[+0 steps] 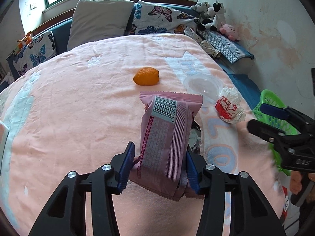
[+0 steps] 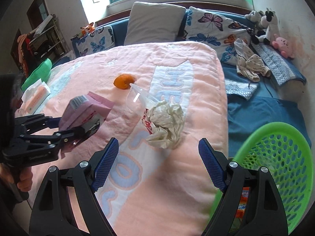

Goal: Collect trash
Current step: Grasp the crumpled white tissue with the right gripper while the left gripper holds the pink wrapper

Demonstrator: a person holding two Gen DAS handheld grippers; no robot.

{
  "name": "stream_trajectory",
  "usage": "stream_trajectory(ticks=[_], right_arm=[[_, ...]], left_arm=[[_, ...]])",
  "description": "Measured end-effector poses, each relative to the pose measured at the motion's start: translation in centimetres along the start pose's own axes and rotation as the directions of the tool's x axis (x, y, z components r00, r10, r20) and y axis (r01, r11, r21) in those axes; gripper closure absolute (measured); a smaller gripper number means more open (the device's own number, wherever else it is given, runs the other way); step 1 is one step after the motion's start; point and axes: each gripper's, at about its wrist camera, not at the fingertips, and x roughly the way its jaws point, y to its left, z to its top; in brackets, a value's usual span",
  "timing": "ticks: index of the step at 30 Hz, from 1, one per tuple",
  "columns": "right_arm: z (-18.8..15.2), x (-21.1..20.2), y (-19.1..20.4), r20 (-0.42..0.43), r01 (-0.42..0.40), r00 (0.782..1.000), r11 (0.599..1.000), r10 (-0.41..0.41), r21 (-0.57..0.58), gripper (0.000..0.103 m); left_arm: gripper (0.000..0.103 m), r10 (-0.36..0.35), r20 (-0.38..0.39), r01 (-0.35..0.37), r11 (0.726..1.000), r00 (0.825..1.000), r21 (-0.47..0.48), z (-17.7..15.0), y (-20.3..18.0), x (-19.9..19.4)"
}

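A pink blanket (image 2: 177,63) covers the bed. My left gripper (image 1: 160,164) clamps the pink snack wrapper (image 1: 167,137) just above it. My right gripper (image 2: 158,164) hangs with jaws spread and empty, near the crumpled paper (image 2: 167,123), clear cup (image 2: 137,98) and green basket (image 2: 275,157)

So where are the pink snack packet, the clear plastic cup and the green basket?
pink snack packet (image 1: 163,137), left wrist view, on its printed back panel.
clear plastic cup (image 1: 202,86), left wrist view, on its transparent side wall.
green basket (image 2: 279,153), right wrist view, on its perforated inner wall.
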Motion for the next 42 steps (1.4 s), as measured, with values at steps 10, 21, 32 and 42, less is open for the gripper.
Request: stream_trajectory(ticks=[10,21,32,42], right_arm=[[1.0,3.1,0.0,-0.027,-0.002,1.000,1.000,0.003,0.016,0.022],[1.2,4.6,-0.3,-0.039,0.004,0.999,0.999,-0.003,0.034,0.027],[1.2,4.7,-0.9,-0.043,0.018,0.999,0.998,-0.016,0.053,0.043],[1.1,4.9,-1.4,-0.042,0.023,0.999,0.997,-0.020,0.071,0.048]], left_arm=[[0.056,-0.006,0.011,0.006,1.000,1.000,-0.018,-0.1,1.0,-0.7],[0.056,-0.005,0.005,0.006,0.999,1.000,-0.037,-0.2,2.0,-0.3],[0.056,-0.006,-0.001,0.006,0.999,1.000,-0.042,-0.2,2.1,-0.2],[0.056,-0.004,-0.001,0.004,0.999,1.000,-0.041,-0.1,2.1,-0.1]])
